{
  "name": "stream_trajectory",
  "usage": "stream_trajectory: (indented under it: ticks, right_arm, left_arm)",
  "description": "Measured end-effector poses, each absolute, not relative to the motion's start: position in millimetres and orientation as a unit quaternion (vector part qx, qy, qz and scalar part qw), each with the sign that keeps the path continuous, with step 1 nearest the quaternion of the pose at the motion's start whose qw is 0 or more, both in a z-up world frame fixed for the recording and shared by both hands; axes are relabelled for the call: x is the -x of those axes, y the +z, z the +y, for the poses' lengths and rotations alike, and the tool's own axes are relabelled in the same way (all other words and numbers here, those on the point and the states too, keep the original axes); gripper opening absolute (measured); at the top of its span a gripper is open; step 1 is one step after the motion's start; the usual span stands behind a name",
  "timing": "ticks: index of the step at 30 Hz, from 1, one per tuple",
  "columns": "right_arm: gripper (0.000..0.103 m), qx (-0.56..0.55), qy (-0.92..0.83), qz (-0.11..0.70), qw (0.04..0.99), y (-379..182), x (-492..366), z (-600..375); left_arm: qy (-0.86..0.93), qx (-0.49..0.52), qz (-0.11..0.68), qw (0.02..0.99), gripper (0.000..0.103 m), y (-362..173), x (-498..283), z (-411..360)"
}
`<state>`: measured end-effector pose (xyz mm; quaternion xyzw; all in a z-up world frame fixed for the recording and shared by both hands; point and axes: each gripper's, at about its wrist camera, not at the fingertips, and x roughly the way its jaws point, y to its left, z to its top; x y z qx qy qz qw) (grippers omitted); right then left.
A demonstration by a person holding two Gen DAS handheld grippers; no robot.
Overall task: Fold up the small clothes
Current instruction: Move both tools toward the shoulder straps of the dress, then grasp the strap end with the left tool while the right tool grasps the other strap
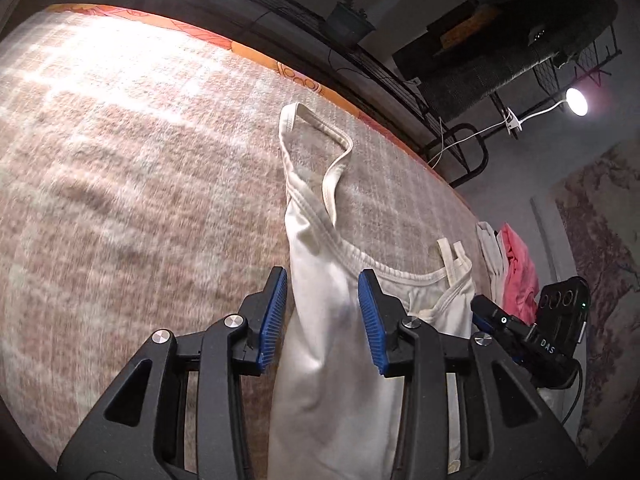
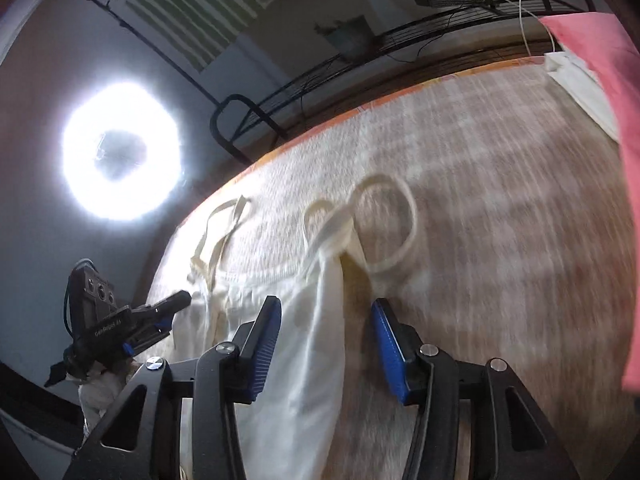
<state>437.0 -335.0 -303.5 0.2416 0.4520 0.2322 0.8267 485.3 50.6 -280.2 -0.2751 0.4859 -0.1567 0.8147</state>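
Note:
A cream sleeveless top (image 1: 332,320) lies on the checked blanket (image 1: 140,168), straps pointing away. My left gripper (image 1: 322,302) is open, its blue pads on either side of a raised fold of the top, not pinching it. In the right wrist view the same top (image 2: 304,352) lies under my right gripper (image 2: 326,334), which is open with one side edge of the cloth between its pads. The right gripper also shows in the left wrist view (image 1: 520,336), at the top's far side. The left gripper shows in the right wrist view (image 2: 132,320).
A pink garment (image 1: 518,276) and a white one (image 1: 492,256) lie stacked at the blanket's edge; both show in the right wrist view, pink (image 2: 616,120), white (image 2: 580,84). A metal bed frame (image 1: 360,60) runs behind. A lamp (image 1: 576,102) and a ring light (image 2: 120,160) shine nearby.

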Motion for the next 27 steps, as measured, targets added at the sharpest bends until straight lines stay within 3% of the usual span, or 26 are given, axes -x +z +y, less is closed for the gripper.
stream_trajectory:
  ticks: [6, 7, 8, 10, 11, 12, 14, 27]
  right_arm:
    - [0.05, -0.247, 0.246, 0.448, 0.823, -304.9, -463.3, -331.2]
    - [0.05, -0.249, 0.247, 0.447, 0.823, -305.0, -463.8, -331.3]
    - [0.049, -0.253, 0.249, 0.445, 0.822, -305.8, -465.0, -331.8]
    - [0.033, -0.252, 0.248, 0.443, 0.824, -307.6, -469.0, -330.4]
    - [0.015, -0.253, 0.255, 0.452, 0.817, -310.3, -471.3, -328.0]
    - [0.007, -0.252, 0.257, 0.459, 0.812, -312.7, -474.5, -324.8]
    - [0.004, -0.235, 0.252, 0.453, 0.822, -308.7, -471.9, -319.2]
    - [0.002, -0.196, 0.269, 0.406, 0.851, -247.7, -432.9, -318.5]
  left_arm:
    - [-0.163, 0.255, 0.474, 0.827, 0.037, -279.1, -496.4, 45.0]
    - [-0.166, 0.253, 0.475, 0.826, 0.028, -280.0, -497.9, 42.7]
    - [-0.167, 0.25, 0.479, 0.825, 0.011, -281.8, -498.6, 40.4]
    - [-0.169, 0.253, 0.483, 0.821, 0.006, -285.4, -500.6, 37.6]
    - [-0.173, 0.257, 0.48, 0.821, 0.002, -283.9, -499.7, 38.3]
    - [-0.178, 0.26, 0.475, 0.822, 0.002, -282.0, -499.2, 38.5]
    - [-0.179, 0.262, 0.465, 0.827, 0.002, -274.9, -498.0, 40.1]
    - [-0.181, 0.22, 0.439, 0.852, 0.001, -215.1, -454.8, 46.5]
